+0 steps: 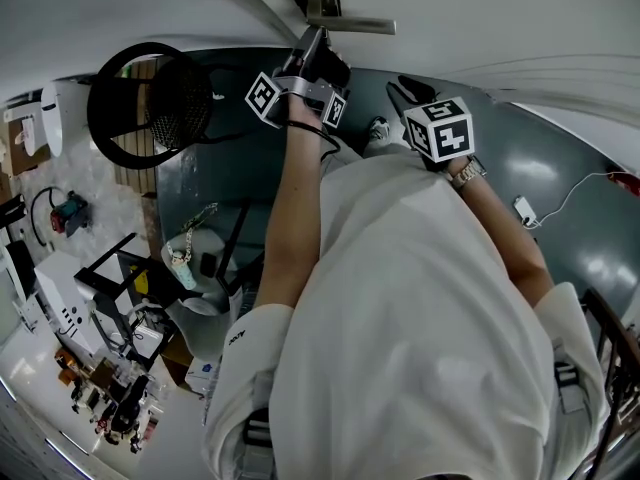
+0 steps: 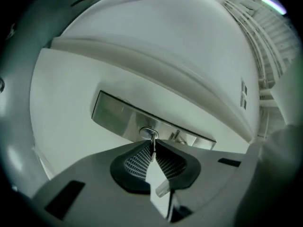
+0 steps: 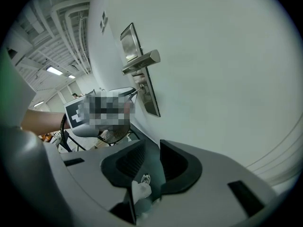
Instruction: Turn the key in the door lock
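Note:
A brushed steel lock plate (image 2: 118, 113) is set in the white door (image 2: 156, 41). A small key (image 2: 152, 143) sticks out of its round cylinder (image 2: 147, 133). My left gripper (image 2: 152, 151) is shut on the key's head, with the ribbed pads on either side of it. In the head view the left gripper (image 1: 305, 66) reaches up to the plate (image 1: 325, 10). The right gripper (image 1: 432, 123) hangs back to the right, away from the door. In the right gripper view the lever handle (image 3: 142, 59) sits above the keyhole, and my right gripper (image 3: 152, 162) stands open and holds nothing.
A black mesh chair (image 1: 150, 103) stands left of the door. A cluttered white table (image 1: 60, 308) fills the lower left. A white cable with a plug (image 1: 525, 211) lies on the dark floor at the right. The person's shoe (image 1: 377, 128) is near the door.

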`<state>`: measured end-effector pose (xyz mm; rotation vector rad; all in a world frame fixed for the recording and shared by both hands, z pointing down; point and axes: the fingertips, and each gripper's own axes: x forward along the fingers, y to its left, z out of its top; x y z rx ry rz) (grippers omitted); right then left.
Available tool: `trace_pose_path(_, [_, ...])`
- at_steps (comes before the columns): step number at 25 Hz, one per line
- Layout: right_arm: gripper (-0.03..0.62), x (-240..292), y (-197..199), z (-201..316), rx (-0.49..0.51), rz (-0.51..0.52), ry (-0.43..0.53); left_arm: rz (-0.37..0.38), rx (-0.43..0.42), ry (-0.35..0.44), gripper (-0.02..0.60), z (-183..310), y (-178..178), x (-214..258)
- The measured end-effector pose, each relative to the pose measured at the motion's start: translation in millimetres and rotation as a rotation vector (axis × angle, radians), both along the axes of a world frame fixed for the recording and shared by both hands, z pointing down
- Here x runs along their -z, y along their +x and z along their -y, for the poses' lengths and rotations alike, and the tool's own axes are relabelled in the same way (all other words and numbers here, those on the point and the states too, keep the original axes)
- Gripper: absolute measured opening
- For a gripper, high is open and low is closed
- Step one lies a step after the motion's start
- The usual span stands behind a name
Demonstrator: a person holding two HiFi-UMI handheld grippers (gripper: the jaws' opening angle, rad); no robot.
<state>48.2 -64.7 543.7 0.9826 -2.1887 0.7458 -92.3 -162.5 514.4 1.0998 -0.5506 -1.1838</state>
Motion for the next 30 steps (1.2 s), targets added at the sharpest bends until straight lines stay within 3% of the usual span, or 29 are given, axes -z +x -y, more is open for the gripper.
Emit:
trace_pose_path(4, [0.095, 1.0, -8.0, -1.0, 0.007, -0.004, 0.004, -0.121, 0.011, -0.061, 0.034, -1.5, -0.9, -2.5])
trace_pose_path(7, [0.095, 3.1, -13.5, -2.2, 0.015, -0.006, 0.000, -0.127, 0.006, -0.060, 0.034, -1.7, 0.3, 1.0])
trace_pose_path(15, [0.095, 0.9, -19.1, -1.9, 0.021, -0.009, 0.001, 0.097, -0.068, -0.023, 0.037, -3.4, 0.0, 0.4])
trace_pose_path(20, [0.095, -0.5, -18.9, -2.9, 0.018, -0.006, -0.002, 0.203, -0.096, 0.015, 0.143, -13.4, -0.5, 1.9])
trace_pose_path(23, [0.095, -1.0, -19.8, -2.8, 0.018, -0.003, -0.001, 0.400, -0.144, 0.054, 0.164, -20.3, -0.3, 2.8])
trace_pose_path(30, [0.095, -1.8, -16.2, -3.6, 0.028, 0.002, -0.002, 1.295, -0.355, 0.172, 0.170, -36.7, -2.4, -4.9])
